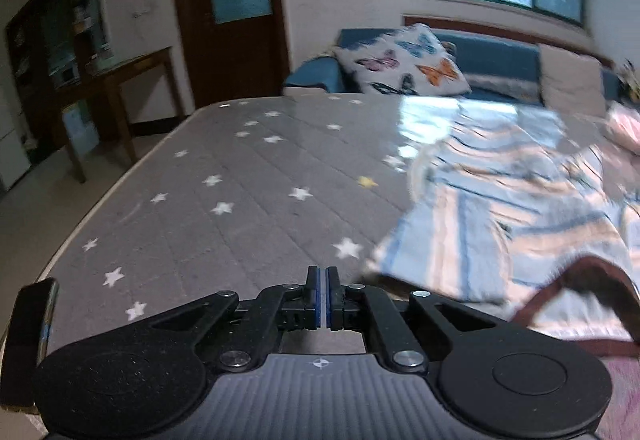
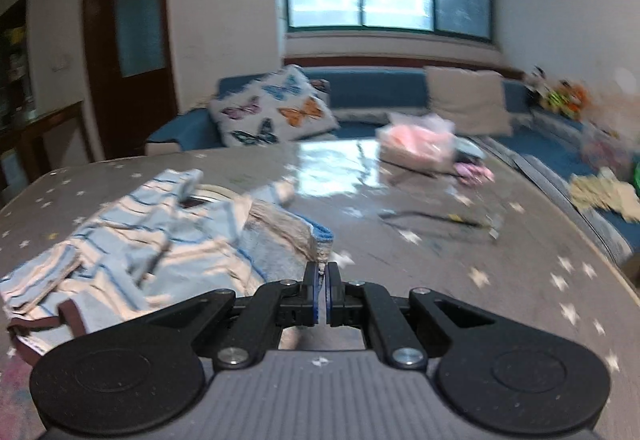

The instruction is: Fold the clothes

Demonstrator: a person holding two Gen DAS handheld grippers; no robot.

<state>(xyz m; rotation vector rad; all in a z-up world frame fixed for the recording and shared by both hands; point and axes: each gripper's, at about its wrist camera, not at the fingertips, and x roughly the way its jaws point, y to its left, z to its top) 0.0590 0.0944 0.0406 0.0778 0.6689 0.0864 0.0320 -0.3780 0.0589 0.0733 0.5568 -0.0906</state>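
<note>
A light blue and peach striped garment (image 1: 500,208) with dark maroon trim lies crumpled on the grey star-print table (image 1: 200,200), right of my left gripper (image 1: 322,272). That gripper is shut, with a pale sliver of fabric between its blue pads. The garment's near edge runs under its right finger. In the right wrist view the same garment (image 2: 160,240) spreads to the left. One folded-up corner with a blue edge rises to my right gripper (image 2: 322,272), which is shut on it.
A blue sofa (image 2: 372,88) with a butterfly cushion (image 2: 272,112) runs behind the table. A pink bag (image 2: 416,140) and a thin dark item (image 2: 432,218) lie on the far table surface. A wooden side table (image 1: 120,80) stands at the left. Pale clothes (image 2: 604,192) sit on the sofa at the right.
</note>
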